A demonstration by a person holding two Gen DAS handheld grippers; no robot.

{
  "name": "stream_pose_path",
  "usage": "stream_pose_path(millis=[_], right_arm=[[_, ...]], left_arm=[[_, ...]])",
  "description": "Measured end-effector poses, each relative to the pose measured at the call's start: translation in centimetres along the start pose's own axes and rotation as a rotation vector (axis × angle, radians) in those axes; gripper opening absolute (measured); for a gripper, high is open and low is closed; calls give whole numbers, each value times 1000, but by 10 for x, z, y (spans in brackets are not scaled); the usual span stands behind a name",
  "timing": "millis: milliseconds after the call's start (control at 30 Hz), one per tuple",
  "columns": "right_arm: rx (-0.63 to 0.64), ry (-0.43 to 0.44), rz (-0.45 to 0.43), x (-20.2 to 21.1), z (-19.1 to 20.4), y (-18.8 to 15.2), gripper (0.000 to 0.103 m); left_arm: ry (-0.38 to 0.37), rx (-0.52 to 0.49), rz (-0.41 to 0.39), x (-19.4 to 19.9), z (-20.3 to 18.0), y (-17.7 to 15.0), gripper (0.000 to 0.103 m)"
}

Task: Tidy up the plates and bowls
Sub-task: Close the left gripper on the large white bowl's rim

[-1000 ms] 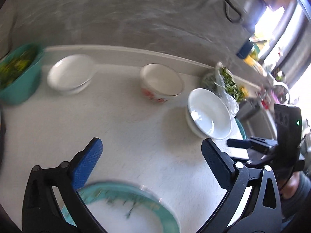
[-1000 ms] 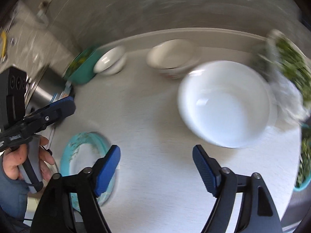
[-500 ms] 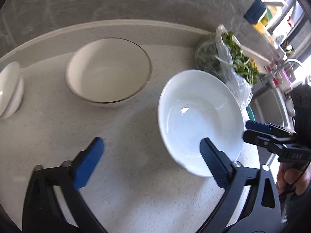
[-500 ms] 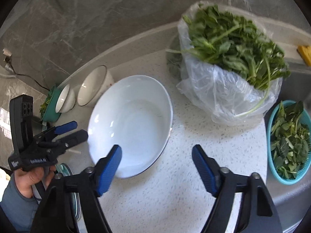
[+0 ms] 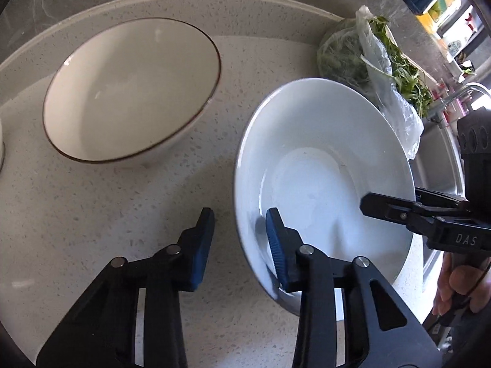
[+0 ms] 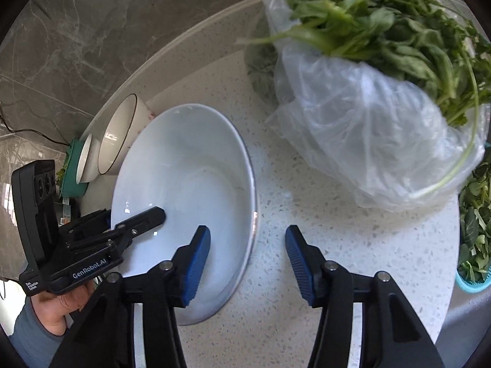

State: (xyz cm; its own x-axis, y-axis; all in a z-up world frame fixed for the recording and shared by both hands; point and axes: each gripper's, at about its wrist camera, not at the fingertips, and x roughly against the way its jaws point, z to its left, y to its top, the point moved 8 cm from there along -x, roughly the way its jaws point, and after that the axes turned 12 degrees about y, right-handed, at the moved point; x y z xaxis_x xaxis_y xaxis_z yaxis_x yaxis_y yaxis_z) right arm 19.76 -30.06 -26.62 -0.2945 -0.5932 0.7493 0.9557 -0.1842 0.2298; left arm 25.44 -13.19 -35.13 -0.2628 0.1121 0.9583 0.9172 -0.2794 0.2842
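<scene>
Both grippers are straddling opposite rims of the white plate (image 5: 322, 165) on the counter (image 5: 92, 214). The left gripper (image 5: 239, 239) and right gripper (image 6: 248, 253) are each gaping, gripping nothing. Bare counter is lying left; the rimmed bowl (image 5: 129, 89) is sitting near. Only the right view is showing the greens bag (image 6: 368, 116) crowding close.
</scene>
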Motion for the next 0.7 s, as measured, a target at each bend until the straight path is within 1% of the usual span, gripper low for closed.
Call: stream_pose_path(millis=[100,167,233,267,300,500,600,700], right_arm=[[5,-5,4,-2,2,1,49],[8,-6,7,-4,3,0,42],[4,-3,14,-7,3,-3,34],[3,-4,16,-10,5,-3,32],[4,-4,21,-13,6,-3,26],[-4,7,20,-16,5,-4,25],[-35,19,16,-8,-4,-5,26],[-33,18,17,-7,-7,-3,26]], left_arm=[[-1,-6,-1,-3,-3,0,28],[6,-18,-9,0,-5,-5,26],[1,-22,-19,0,-8,-7,18],[-2,-25,-23,1,-10,-8,17],[-4,-29,-24,0,-12,-8,15],[-16,-19,-23,-6,-19,-6,14],[-14,-15,-20,-9,-22,-3,14],[-25,0,-15,-3,-10,-2,14]])
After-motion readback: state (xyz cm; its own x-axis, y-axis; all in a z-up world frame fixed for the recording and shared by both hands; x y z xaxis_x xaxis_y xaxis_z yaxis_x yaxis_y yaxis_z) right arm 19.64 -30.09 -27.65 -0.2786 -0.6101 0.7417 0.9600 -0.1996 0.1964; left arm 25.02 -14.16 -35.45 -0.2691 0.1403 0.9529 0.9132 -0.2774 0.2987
